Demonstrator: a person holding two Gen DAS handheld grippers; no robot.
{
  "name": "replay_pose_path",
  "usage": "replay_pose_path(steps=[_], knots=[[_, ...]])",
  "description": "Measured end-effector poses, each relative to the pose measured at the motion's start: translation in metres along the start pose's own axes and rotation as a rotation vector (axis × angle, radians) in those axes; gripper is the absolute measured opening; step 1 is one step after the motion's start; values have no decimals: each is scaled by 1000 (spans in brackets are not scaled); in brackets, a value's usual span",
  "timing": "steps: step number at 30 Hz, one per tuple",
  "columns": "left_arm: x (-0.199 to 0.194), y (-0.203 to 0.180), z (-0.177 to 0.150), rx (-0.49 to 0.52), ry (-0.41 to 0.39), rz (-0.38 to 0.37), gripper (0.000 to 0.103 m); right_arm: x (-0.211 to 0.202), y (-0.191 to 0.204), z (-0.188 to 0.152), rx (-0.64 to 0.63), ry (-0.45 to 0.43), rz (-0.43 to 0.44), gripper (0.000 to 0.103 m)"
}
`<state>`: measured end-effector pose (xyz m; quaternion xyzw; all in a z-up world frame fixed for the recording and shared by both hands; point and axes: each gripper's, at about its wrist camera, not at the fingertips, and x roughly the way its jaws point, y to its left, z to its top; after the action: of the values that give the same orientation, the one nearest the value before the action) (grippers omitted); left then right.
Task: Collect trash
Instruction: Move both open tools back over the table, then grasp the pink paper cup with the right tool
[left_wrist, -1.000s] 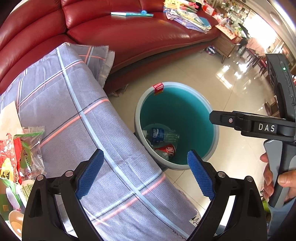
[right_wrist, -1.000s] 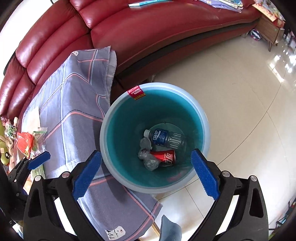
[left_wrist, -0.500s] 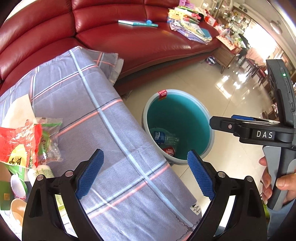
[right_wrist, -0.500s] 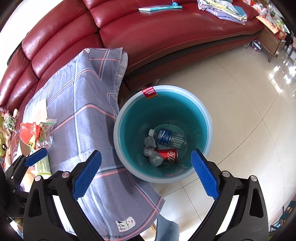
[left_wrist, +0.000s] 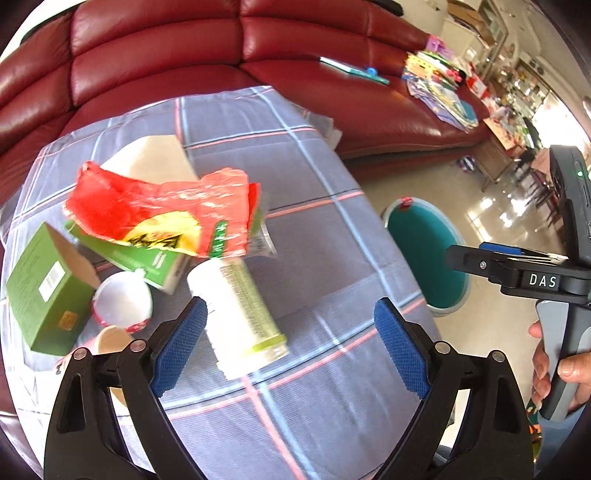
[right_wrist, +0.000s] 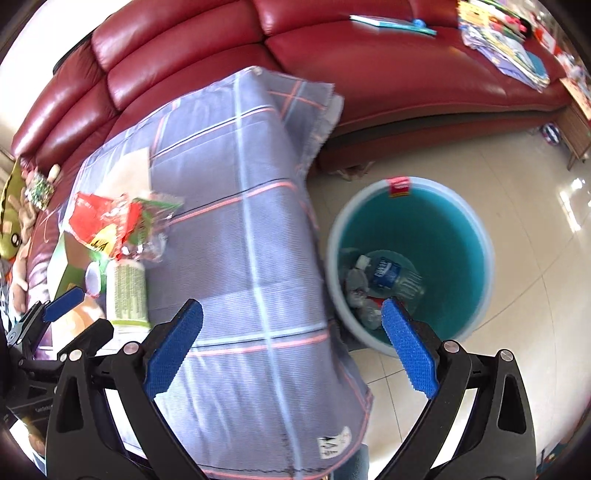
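Observation:
A pile of trash lies on the checked cloth (left_wrist: 314, 221): a red and yellow wrapper (left_wrist: 159, 210), a green carton (left_wrist: 40, 288), a white cup (left_wrist: 123, 304) and a white and green bottle (left_wrist: 240, 310) on its side. My left gripper (left_wrist: 291, 347) is open, just above the bottle's near end. The teal bin (right_wrist: 410, 266) stands on the floor right of the table, holding a water bottle (right_wrist: 391, 275) and crumpled trash. My right gripper (right_wrist: 291, 354) is open and empty over the cloth's edge beside the bin. The bottle (right_wrist: 127, 295) and wrapper (right_wrist: 103, 221) also show in the right wrist view.
A red leather sofa (left_wrist: 221, 48) curves behind the table, with a book (left_wrist: 354, 70) and a stack of cloths and papers (left_wrist: 439, 88) on it. The cloth hangs over the table's edge (right_wrist: 332, 406). Tiled floor (right_wrist: 517, 177) surrounds the bin. A plush toy (right_wrist: 11, 221) lies far left.
Both grippers have swung left, away from the bin and toward the trash pile. The bottle now lies close in front of my left gripper. Both stay open.

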<state>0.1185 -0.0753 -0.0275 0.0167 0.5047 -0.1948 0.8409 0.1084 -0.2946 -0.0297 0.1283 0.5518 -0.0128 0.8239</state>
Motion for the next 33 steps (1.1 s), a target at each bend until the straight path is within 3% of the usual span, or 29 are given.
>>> replay_pose_path(steps=[11, 18, 20, 21, 24, 28, 33], knots=[[-53, 130, -52, -190, -36, 131, 92, 9, 129, -5, -237, 35, 67, 93], [-64, 209, -85, -325, -38, 207, 92, 11, 203, -24, -367, 37, 96, 93], [-61, 225, -95, -344, -33, 240, 92, 16, 220, -34, -413, 43, 79, 77], [-59, 232, -99, -349, -29, 253, 92, 19, 224, -38, -424, 50, 72, 63], [-47, 247, -105, -358, -6, 270, 92, 28, 237, -48, -431, 94, 88, 48], [-28, 245, -108, -334, 30, 228, 92, 37, 254, -62, -460, 153, 118, 47], [-20, 211, -110, -239, 34, 162, 92, 46, 262, -69, -455, 195, 123, 47]])
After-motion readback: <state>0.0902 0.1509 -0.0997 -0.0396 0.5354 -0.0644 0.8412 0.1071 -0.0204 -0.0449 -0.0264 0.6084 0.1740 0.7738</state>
